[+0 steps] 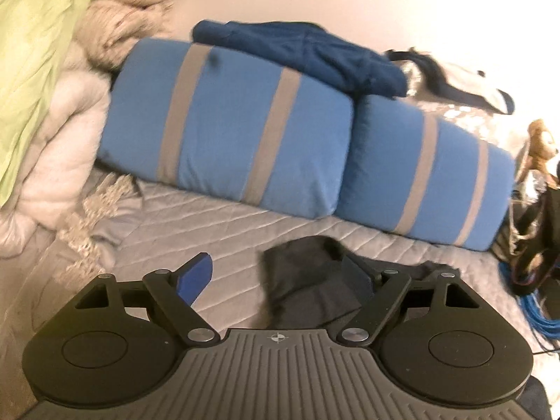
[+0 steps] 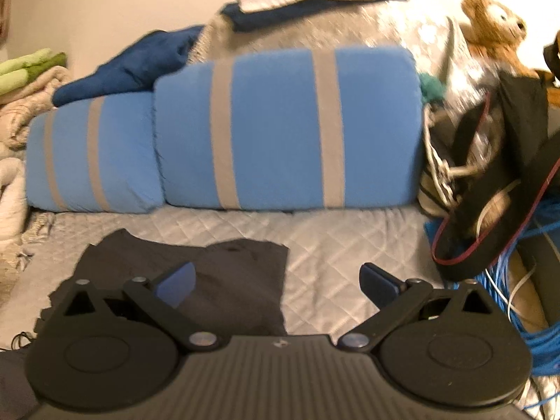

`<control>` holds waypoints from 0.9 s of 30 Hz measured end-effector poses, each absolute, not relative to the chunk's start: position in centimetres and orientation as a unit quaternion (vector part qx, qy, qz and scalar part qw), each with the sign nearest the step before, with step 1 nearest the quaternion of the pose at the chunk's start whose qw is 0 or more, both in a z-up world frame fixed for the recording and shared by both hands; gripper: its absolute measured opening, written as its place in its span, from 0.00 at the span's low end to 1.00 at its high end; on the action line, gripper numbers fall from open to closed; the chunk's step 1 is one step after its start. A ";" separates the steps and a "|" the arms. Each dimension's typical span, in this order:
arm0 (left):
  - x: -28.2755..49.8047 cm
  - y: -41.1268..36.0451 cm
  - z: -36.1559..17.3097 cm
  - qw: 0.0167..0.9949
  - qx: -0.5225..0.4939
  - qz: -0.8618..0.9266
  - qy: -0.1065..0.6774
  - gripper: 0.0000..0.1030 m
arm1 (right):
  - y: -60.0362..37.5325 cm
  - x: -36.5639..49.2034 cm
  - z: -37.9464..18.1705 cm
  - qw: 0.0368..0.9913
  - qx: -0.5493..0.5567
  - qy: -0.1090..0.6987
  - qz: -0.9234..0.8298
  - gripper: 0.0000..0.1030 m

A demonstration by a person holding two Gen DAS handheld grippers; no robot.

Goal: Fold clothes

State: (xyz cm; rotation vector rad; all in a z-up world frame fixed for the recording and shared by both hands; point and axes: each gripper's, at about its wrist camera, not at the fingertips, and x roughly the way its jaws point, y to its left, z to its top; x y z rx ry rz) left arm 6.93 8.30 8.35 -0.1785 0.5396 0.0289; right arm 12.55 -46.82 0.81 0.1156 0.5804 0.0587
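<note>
Both grippers spread wide, left gripper (image 1: 276, 276) hovering over the dark garment (image 2: 196, 280) lying flat on the quilted bed (image 2: 343, 241), right gripper (image 2: 280, 285) beside its edge, striped pillows (image 2: 280, 129) behind

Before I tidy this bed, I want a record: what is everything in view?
dark garment: one, charcoal, flat on the quilt, near edge
quilt: one, pale grey, covering the bed
striped pillows: two, blue with grey bands, side by side across the bed
navy garment: one, dark blue, crumpled on top of the pillows
blanket heap: cream with lime green cloth, left of the pillows
teddy bear: one, brown, far right behind the pillows
cable: blue coil, right edge
left hand-held gripper: open, one finger against the dark garment
right hand-held gripper: open, above the garment's right edge
</note>
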 end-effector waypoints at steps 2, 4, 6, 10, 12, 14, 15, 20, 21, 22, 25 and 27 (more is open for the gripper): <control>7.0 7.4 8.9 0.962 -0.084 0.003 0.261 0.79 | -46.4 12.4 1.8 0.960 0.058 0.274 0.031 1.00; 7.0 6.6 9.6 0.963 -0.080 -0.007 0.256 0.79 | -46.1 12.4 2.8 0.962 0.064 0.263 0.033 1.00; 7.1 5.9 10.2 0.965 -0.079 -0.014 0.250 0.79 | -45.9 12.5 3.8 0.964 0.071 0.252 0.032 1.00; 7.4 4.5 11.6 0.968 -0.076 -0.028 0.237 0.79 | -45.5 12.8 5.8 0.969 0.085 0.232 0.025 1.00; 7.5 3.9 12.3 0.970 -0.076 -0.033 0.230 0.79 | -45.1 12.9 7.0 0.972 0.087 0.216 0.018 1.00; 7.6 3.5 13.4 0.972 -0.077 -0.034 0.220 0.79 | -44.8 12.8 8.3 0.977 0.083 0.198 0.009 1.00; 7.6 3.3 14.1 0.974 -0.076 -0.034 0.212 0.79 | -44.7 12.7 9.0 0.979 0.081 0.187 0.003 1.00; 6.6 2.9 18.5 0.983 -0.076 -0.033 0.163 0.79 | -45.5 11.9 13.8 0.986 0.098 0.135 -0.027 1.00; 6.2 3.0 19.4 0.984 -0.082 -0.034 0.152 0.79 | -45.8 11.6 15.0 0.987 0.104 0.122 -0.032 1.00; 5.7 3.2 20.4 0.986 -0.088 -0.035 0.140 0.79 | -46.1 11.2 16.2 0.987 0.111 0.108 -0.034 1.00; 3.8 3.8 23.6 0.989 -0.102 -0.037 0.103 0.79 | -47.0 9.1 20.5 0.990 0.118 0.061 -0.039 1.00; 2.3 4.2 25.5 0.990 -0.107 -0.040 0.083 0.79 | -47.5 7.3 23.5 0.992 0.117 0.033 -0.039 1.00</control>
